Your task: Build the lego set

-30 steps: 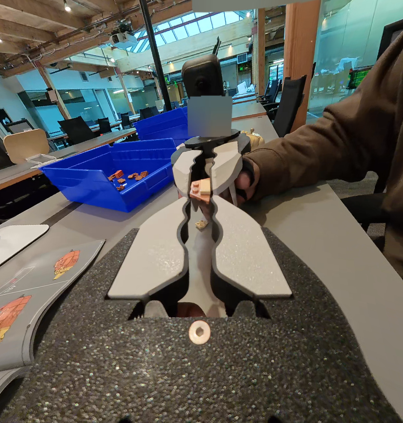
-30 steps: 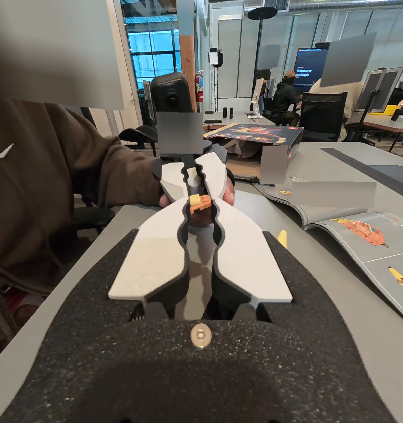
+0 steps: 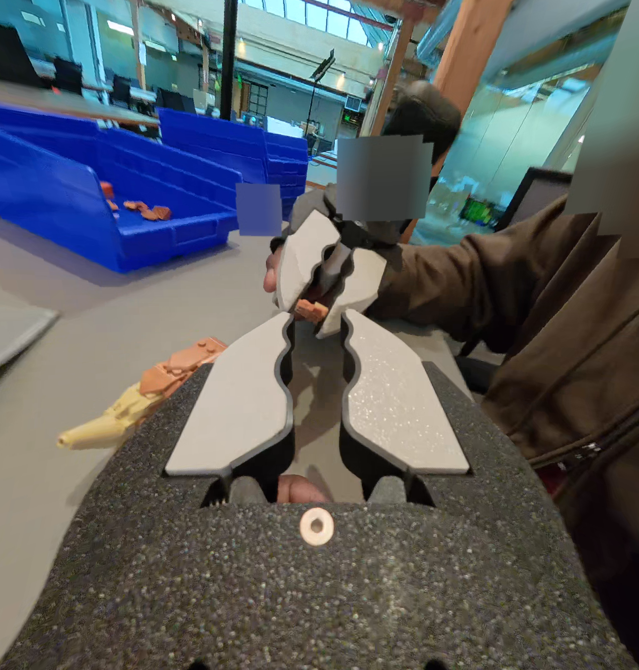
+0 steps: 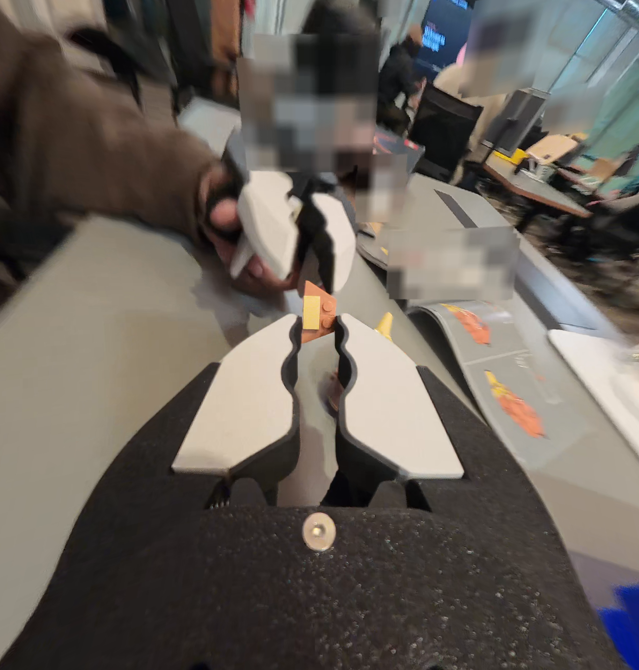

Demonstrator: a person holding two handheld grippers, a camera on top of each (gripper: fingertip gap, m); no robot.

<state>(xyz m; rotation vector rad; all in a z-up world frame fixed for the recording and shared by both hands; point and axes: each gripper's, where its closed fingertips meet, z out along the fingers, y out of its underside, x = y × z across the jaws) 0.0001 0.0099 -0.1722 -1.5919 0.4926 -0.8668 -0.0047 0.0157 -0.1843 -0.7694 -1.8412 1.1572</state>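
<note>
The orange lego piece (image 4: 318, 319) sits pinched at the right tongs' (image 4: 317, 319) tips, while the left tongs (image 3: 317, 317) gape empty just beside it.

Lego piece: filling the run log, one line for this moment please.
right gripper: shut on lego piece | left gripper: open | model: on table

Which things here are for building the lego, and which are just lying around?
For the job:
orange piece in the right gripper; open left gripper; part-built model; blue bin of bricks; instruction booklet.

Just lying about:
black pole; black chair.
</note>
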